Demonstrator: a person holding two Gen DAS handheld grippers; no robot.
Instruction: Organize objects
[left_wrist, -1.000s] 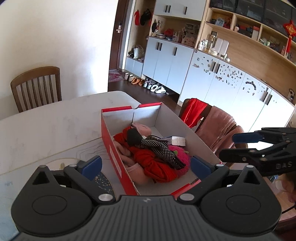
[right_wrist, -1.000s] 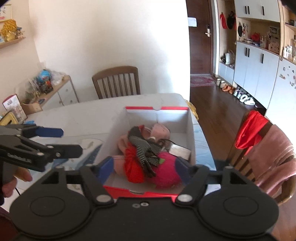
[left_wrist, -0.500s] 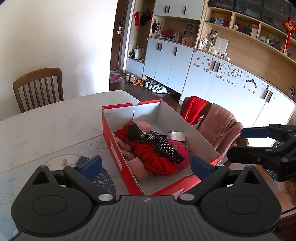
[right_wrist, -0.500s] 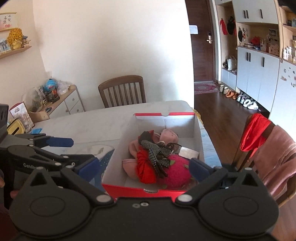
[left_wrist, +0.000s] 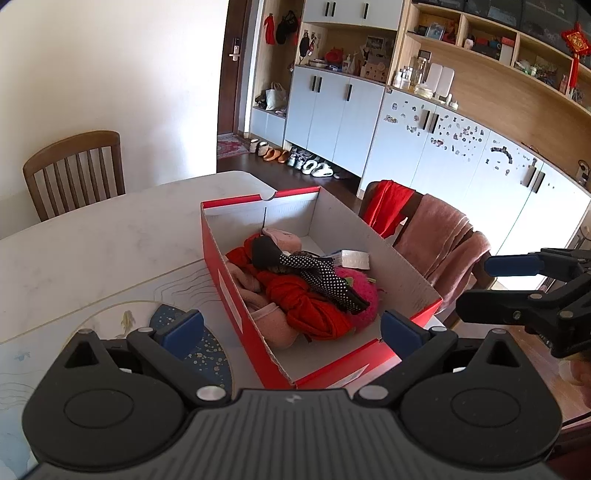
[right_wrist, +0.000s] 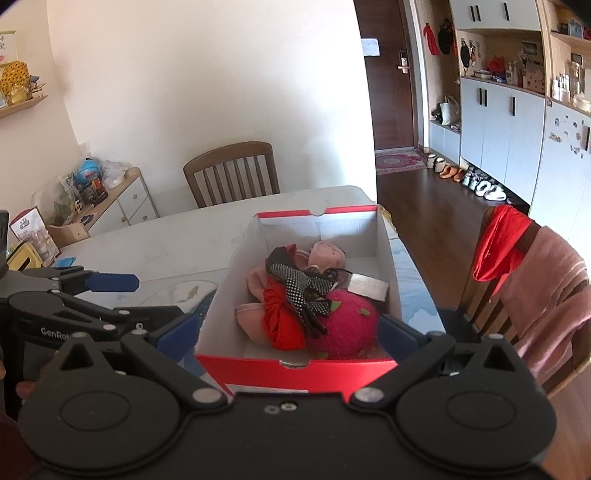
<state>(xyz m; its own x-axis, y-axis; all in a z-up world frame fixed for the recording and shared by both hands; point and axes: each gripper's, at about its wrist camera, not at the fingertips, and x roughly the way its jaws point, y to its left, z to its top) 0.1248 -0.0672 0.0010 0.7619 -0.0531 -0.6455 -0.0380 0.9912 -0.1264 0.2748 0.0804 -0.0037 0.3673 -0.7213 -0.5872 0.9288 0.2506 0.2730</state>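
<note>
The red box (right_wrist: 295, 365) sits on the bench (left_wrist: 110, 251) by its right edge, holding a pile of soft things: pink socks (left_wrist: 273, 321), a red cloth (left_wrist: 306, 306), a spotted black ribbon (left_wrist: 321, 273), a magenta plush (right_wrist: 351, 325) and a small card (right_wrist: 367, 286).

The right gripper (right_wrist: 288, 332) has just been opening; its fingers stand released, straddling the near end of the box without pressing on it. The left gripper (left_wrist: 291, 328) is likewise spread and empty, one finger over the mat (left_wrist: 207, 354).

The risk, I judge: the box lies close to that edge, so a sideways nudge from either gripper could push it off toward the draped chair (left_wrist: 436, 236).

Only the right wrist view shows the side cabinet (right_wrist: 125, 199); only the left shows the long cupboard wall (left_wrist: 480, 155).
</note>
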